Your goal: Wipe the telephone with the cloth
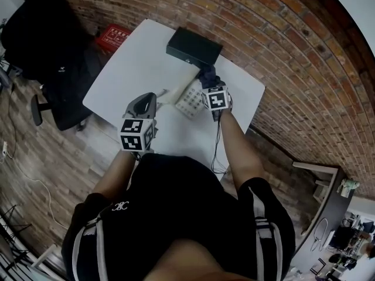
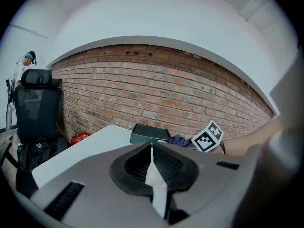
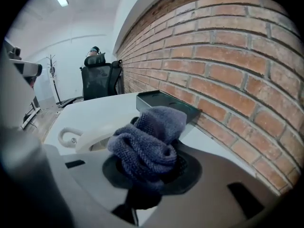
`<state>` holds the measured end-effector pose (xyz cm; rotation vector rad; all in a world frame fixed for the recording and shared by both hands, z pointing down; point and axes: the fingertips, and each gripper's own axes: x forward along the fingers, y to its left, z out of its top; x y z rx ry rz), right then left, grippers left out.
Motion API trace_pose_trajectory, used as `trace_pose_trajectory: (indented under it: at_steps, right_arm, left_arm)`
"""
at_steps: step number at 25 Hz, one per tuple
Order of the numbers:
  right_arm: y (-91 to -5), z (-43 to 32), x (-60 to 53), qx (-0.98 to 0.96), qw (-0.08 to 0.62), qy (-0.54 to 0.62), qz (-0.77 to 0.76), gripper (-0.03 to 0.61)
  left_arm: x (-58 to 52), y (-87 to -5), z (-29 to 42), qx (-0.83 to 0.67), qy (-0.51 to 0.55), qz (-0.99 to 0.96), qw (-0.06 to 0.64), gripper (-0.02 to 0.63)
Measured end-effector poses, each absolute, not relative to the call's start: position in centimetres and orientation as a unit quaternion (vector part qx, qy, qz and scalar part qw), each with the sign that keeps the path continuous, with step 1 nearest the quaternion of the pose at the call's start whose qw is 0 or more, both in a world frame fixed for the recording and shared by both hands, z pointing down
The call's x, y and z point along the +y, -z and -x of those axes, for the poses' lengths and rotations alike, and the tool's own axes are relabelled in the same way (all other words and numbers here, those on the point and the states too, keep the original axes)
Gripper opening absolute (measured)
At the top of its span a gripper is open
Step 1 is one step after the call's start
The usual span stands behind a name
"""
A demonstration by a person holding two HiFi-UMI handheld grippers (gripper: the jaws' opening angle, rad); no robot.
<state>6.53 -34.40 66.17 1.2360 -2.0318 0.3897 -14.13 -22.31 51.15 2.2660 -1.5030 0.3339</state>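
The right gripper [image 3: 151, 167] is clamped on the cloth [image 3: 147, 141], a blue-grey knitted wad that is bunched between its jaws and bulges out above them. Just past the cloth, at about 10 o'clock in the right gripper view, lies the cream telephone [image 3: 92, 136], with a curled loop at its near end. At 12 o'clock from the cloth stands a dark box [image 3: 166, 103], close to the brick wall [image 3: 228, 70]. In the head view this gripper hangs over the far end of the telephone. The phone's keypad shows at 8 o'clock from the marker cube, and the cloth lies between the cube and the box. Whether the cloth touches the phone cannot be told. The left gripper [image 2: 152, 148] has its jaws brought together at the tips, with nothing gripped. Only a thin white sliver shows in the narrow gap lower down. In the head view it sits at 8 o'clock from the telephone, near it but apart, over the white table [image 1: 140, 57]. The phone rests near the table's middle, and the box is at 12 o'clock from it along the far edge. Off the table at 9 o'clock stands a black office chair [image 1: 50, 45], and a red case [image 1: 115, 35] lies on the floor at 11 o'clock by the wall.
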Motion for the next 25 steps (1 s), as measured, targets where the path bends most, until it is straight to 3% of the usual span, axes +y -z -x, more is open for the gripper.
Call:
trace_pose_trajectory:
  at_steps: [13, 25]
  right_arm:
    - [-65.8, -9.4, -32.8, -0.759, 0.335, -0.132, -0.542, 0.077]
    - [-67.3, -6.0, -30.2, -0.790, 0.324, -0.144, -0.500, 0.080]
  left_arm:
    - [-22.3, -51.6, 13.1, -0.523, -0.121, -0.819, 0.202, 0.014]
    - [-22.3, -52.7, 12.6, -0.511, -0.134, -0.823, 0.211, 0.014]
